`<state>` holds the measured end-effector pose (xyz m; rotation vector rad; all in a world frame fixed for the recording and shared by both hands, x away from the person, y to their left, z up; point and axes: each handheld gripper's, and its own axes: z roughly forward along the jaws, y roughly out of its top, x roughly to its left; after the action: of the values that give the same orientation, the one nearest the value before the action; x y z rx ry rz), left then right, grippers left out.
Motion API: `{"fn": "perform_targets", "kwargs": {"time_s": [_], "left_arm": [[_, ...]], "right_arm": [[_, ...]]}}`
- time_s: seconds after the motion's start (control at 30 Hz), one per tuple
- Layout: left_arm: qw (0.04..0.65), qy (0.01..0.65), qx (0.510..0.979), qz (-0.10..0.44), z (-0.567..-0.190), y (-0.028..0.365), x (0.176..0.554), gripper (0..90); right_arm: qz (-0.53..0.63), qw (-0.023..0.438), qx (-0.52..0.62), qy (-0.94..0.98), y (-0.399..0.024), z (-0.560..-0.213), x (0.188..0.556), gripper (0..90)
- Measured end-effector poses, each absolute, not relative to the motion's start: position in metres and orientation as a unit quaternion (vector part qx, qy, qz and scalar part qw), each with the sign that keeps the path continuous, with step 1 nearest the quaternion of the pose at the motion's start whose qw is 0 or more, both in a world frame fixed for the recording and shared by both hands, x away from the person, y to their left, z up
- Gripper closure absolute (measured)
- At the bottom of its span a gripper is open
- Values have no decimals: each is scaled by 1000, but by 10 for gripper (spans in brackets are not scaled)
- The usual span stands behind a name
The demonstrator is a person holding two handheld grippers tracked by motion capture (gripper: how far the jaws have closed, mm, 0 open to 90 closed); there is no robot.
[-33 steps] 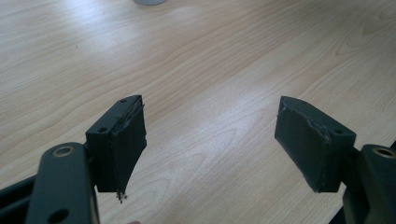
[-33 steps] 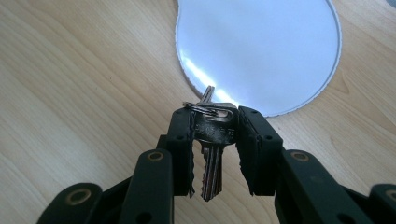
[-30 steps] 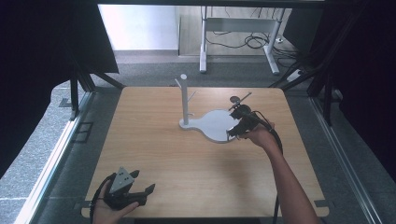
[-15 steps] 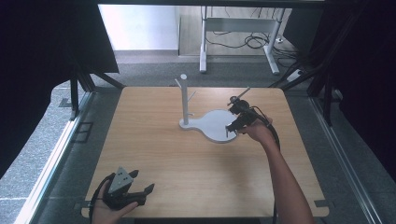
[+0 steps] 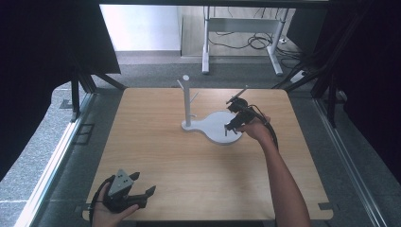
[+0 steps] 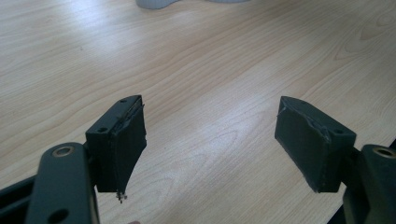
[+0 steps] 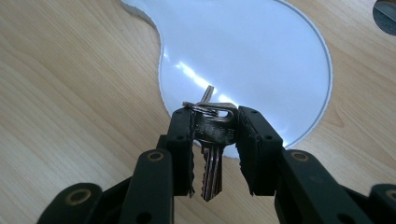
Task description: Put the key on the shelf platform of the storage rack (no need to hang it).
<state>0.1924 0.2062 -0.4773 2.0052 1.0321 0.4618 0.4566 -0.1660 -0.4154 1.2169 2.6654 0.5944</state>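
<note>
Already in hand: a bunch of keys (image 7: 211, 140) on a ring, pinched by the bows between the jaws of the right gripper (image 7: 214, 149), blades hanging down over the near edge of the white stand base (image 7: 261, 60)
Stand: a white key stand (image 5: 187, 101) with a post and side pegs rises mid-table; its round base (image 5: 215, 128) lies under the right gripper (image 5: 235, 124)
Done: the keys are picked up and carried to the stand
Left: by the look of it, hanging the ring on a peg; none bears it yet
Idle hand: the left gripper (image 5: 126, 193) rests at the near edge of the wooden table (image 5: 156, 142), jaws wide and empty (image 6: 210, 144)
Since a second ago: the right gripper has shifted slightly toward the post; the left has not moved
</note>
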Motion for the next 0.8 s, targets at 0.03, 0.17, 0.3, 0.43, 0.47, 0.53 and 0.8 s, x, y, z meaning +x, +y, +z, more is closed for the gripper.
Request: {"fn": "perform_targets", "kwargs": {"time_s": [0.03,0.17,0.3,0.43,0.47,0.53,0.8], "left_arm": [[407,410,795,183,-477,206,192,250],[407,412,794,184,-477,207,193,250],[407,412,795,184,-478,207,193,250],[407,412,794,184,-478,208,193,250],[407,413,794,184,-478,209,193,250],[408,415,792,185,-478,210,193,250],[407,414,793,183,-478,210,193,250]], "right_arm": [[200,75,407,888,-165,-416,458,681],[199,74,409,888,-161,-420,463,681],[201,70,412,886,-159,-424,469,681],[197,70,413,886,-156,-430,474,681],[198,69,412,887,-156,-432,475,680],[200,68,415,885,-155,-433,477,681],[201,67,413,886,-147,-443,481,681]]}}
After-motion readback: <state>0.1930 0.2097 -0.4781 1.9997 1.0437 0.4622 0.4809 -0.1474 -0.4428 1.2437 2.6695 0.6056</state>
